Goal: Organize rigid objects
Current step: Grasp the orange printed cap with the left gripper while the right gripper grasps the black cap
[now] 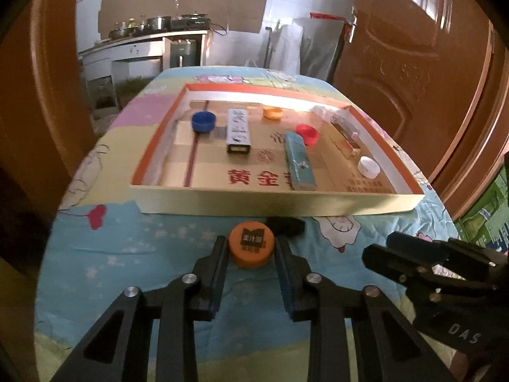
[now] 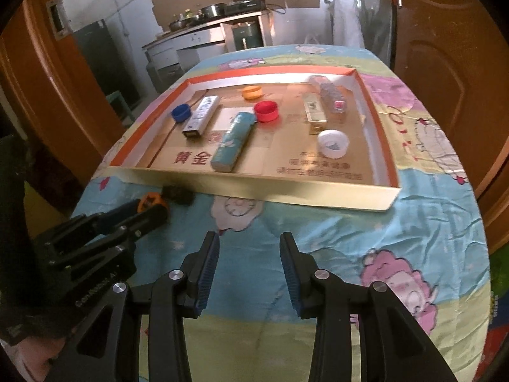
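You will see brown wooden doors (image 1: pixel 413 63) at both frame sides, and a kitchen counter (image 1: pixel 143 43) with pots at upper left, daylit.

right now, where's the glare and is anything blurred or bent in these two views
Left wrist view: sunlight washes out the tray's far wall; door and table edges bow from the fisheye; the orange cap is sharp. Right wrist view: corners go dark, the left hand-held gripper sits in shadow, tray print slightly soft.
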`<state>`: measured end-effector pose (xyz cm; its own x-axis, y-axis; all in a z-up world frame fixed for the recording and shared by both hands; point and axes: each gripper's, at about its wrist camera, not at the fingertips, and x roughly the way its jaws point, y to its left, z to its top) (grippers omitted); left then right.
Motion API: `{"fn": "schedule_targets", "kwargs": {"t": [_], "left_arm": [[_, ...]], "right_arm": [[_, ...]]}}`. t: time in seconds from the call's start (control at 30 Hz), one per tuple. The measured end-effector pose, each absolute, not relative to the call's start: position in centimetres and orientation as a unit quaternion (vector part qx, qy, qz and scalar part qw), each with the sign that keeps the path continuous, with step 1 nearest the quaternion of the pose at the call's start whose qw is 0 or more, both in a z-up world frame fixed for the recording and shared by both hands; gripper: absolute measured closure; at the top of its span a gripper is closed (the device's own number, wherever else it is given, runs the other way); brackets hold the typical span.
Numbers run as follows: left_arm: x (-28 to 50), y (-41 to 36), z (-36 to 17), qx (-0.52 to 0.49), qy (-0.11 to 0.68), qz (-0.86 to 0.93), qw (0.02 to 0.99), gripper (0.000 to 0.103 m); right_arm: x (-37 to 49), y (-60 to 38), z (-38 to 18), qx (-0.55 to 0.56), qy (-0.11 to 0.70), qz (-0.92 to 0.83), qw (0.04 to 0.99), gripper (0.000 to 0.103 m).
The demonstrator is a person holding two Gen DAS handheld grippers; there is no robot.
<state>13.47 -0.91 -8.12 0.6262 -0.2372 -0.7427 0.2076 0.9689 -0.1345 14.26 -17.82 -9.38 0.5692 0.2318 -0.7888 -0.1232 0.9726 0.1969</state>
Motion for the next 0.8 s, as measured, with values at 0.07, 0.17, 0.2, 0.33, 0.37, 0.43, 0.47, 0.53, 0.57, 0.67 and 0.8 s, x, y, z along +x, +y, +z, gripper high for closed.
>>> {"fn": "schedule_targets", "kwargs": {"t": [0.07,0.17,0.2,0.33,0.37,0.43,0.47,0.53,0.57,0.67,0.8], "left_arm": [[13.1,-0.1,-7.7,-0.019,0.41,-0.113,0.905,0.073],[12.6,1.4,-7.1,-0.025,0.403,-0.097,0.91,0.073],[12.5,1.9,-7.0,-0.027,0.401,-0.091,0.911,0.073],[12.0,4.1,-6.7,-0.04,0.395,-0.077,0.914,0.073],[11.9,4.6,-6.6,-0.043,0.394,-0.074,0.915,0.073],[11.8,5.2,-6.6,-0.046,0.392,-0.072,0.916,0.073],[11.8,5.5,-6.6,-0.048,0.391,-0.071,0.916,0.073],[11.7,5.9,-6.6,-0.047,0.389,-0.069,0.917,0.073],[11.6,6.0,-6.6,-0.047,0.389,-0.069,0.918,0.073],[11.7,6.3,-6.6,-0.047,0.387,-0.07,0.918,0.073],[12.0,6.4,-6.7,-0.044,0.386,-0.069,0.919,0.073]], "right_arm": [[14.3,-17.0,-9.3,0.061,0.452,0.108,0.883,0.062],[14.4,-15.7,-9.3,0.063,0.45,0.119,0.883,0.062],[14.4,-15.3,-9.4,0.063,0.451,0.121,0.882,0.062],[14.9,-13.3,-9.7,0.062,0.454,0.134,0.879,0.062],[15.0,-12.7,-9.8,0.06,0.455,0.136,0.878,0.062],[15.3,-11.6,-10.0,0.056,0.457,0.142,0.876,0.062],[15.4,-11.1,-10.1,0.053,0.458,0.143,0.876,0.062],[15.8,-10.3,-10.3,0.044,0.458,0.141,0.876,0.062],[16.0,-10.1,-10.4,0.043,0.459,0.139,0.876,0.062],[16.7,-9.7,-10.7,0.041,0.461,0.135,0.876,0.062],[17.3,-9.3,-10.9,0.033,0.461,0.128,0.877,0.062]]}}
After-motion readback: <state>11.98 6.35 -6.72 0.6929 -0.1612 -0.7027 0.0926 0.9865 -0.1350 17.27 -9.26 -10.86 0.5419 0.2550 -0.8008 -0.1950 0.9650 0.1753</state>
